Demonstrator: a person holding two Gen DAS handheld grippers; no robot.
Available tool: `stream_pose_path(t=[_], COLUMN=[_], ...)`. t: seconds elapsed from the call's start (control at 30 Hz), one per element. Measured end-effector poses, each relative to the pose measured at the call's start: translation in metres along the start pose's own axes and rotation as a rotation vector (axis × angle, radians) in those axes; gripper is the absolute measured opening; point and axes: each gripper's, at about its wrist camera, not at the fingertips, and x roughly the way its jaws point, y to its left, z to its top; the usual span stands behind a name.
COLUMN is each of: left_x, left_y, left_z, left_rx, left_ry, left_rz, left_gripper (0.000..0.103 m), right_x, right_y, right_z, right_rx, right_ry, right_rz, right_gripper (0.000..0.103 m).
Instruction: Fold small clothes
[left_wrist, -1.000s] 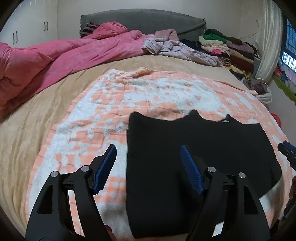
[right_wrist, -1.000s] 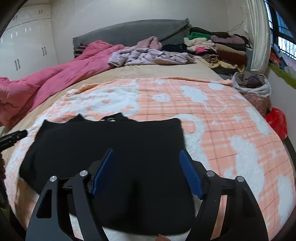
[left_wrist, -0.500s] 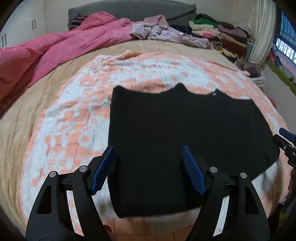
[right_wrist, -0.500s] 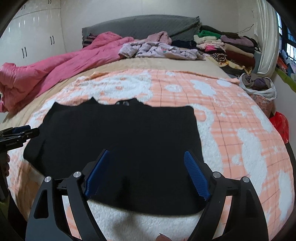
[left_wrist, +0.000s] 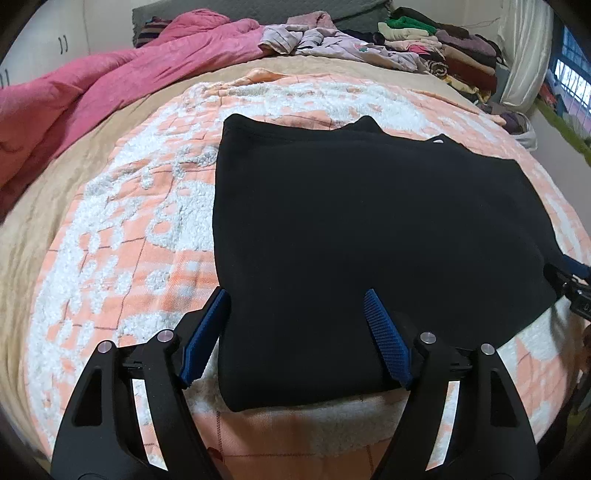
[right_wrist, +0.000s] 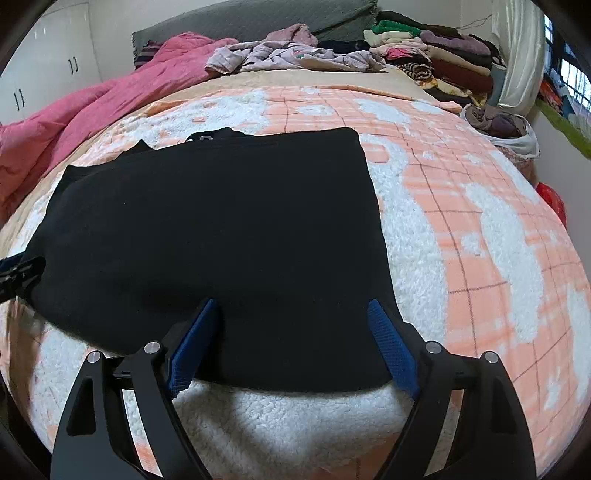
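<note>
Hovering wide-jawed: left gripper (left_wrist: 295, 332), right gripper (right_wrist: 291, 339), nothing held, over black garment (left_wrist: 369, 229); soft, limp, light; pinching near hem corners looking best.

Both cameras ride on hand-held grippers at the near edge of the bed, angled steeply down and facing its far end.

The left wrist view sits close over the near left corner of the black garment (left_wrist: 369, 236).

The right wrist view sits close over its near right corner.

Both views share the garment, the orange-and-white blanket (right_wrist: 480, 229), the pink duvet (left_wrist: 110, 85) and the stacked clothes (right_wrist: 436, 55) by the wall.
</note>
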Motion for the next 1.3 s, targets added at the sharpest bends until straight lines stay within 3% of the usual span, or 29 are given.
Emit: stream_pose_path(t=[0.5,1.3], left_x=[-0.012,-0.032], left_y=[0.003,0.022], left_z=[0.000,-0.004], left_rx=[-0.038,-0.078], left_ry=[0.014,0.005], left_rz=[-0.025,-0.036], left_gripper=[0.072,0.088], right_x=[-0.030,-0.049], right_y=[0.005,0.047], right_z=[0.001,-0.002], right_rx=[0.061,-0.028], right_ry=[-0.043,-0.066], right_rz=[0.031,0.089], right_gripper=[0.094,0.098])
